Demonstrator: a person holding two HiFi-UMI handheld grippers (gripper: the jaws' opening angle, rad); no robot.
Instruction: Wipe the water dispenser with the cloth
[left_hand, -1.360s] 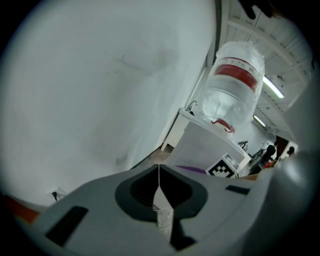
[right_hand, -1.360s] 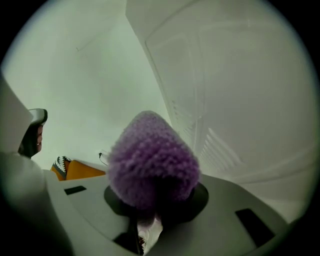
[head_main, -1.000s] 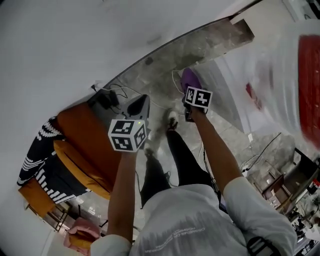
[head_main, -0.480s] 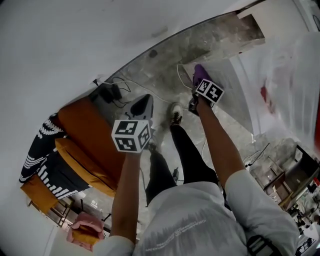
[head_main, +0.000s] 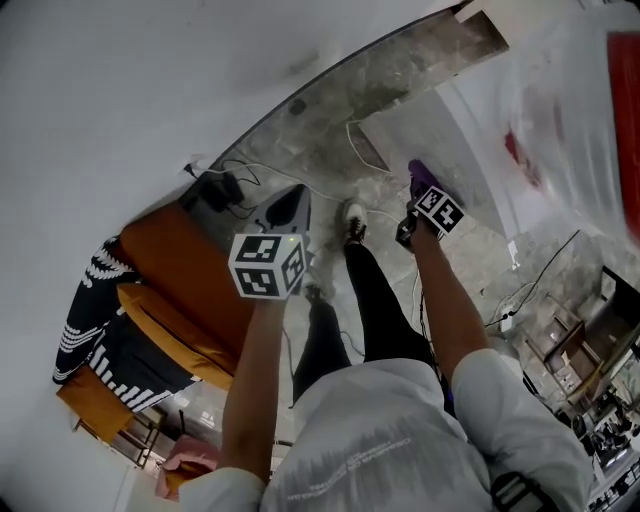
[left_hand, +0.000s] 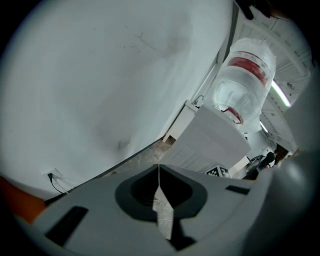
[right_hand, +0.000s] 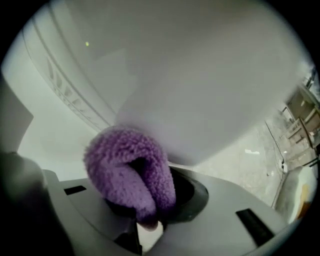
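The white water dispenser (head_main: 470, 135) stands at the right of the head view, with its clear, red-labelled bottle (head_main: 610, 90) on top. My right gripper (head_main: 421, 188) is shut on a fluffy purple cloth (head_main: 419, 173) and holds it against the dispenser's side panel. In the right gripper view the cloth (right_hand: 129, 169) bulges out of the jaws, touching the white panel (right_hand: 200, 75). My left gripper (head_main: 292, 203) hangs shut and empty over the floor, left of the dispenser. The left gripper view shows the dispenser (left_hand: 212, 142) and bottle (left_hand: 245, 75) ahead.
An orange couch (head_main: 175, 265) with a black-and-white patterned cloth (head_main: 95, 300) stands at the left by the white wall (head_main: 120, 90). A plug block and cables (head_main: 225, 185) lie on the stone floor. The person's legs and shoes (head_main: 350, 225) are between the grippers. Furniture (head_main: 575, 340) is at lower right.
My right gripper has slid the purple cloth to the right and downward along the dispenser's side. The left gripper has stayed almost still.
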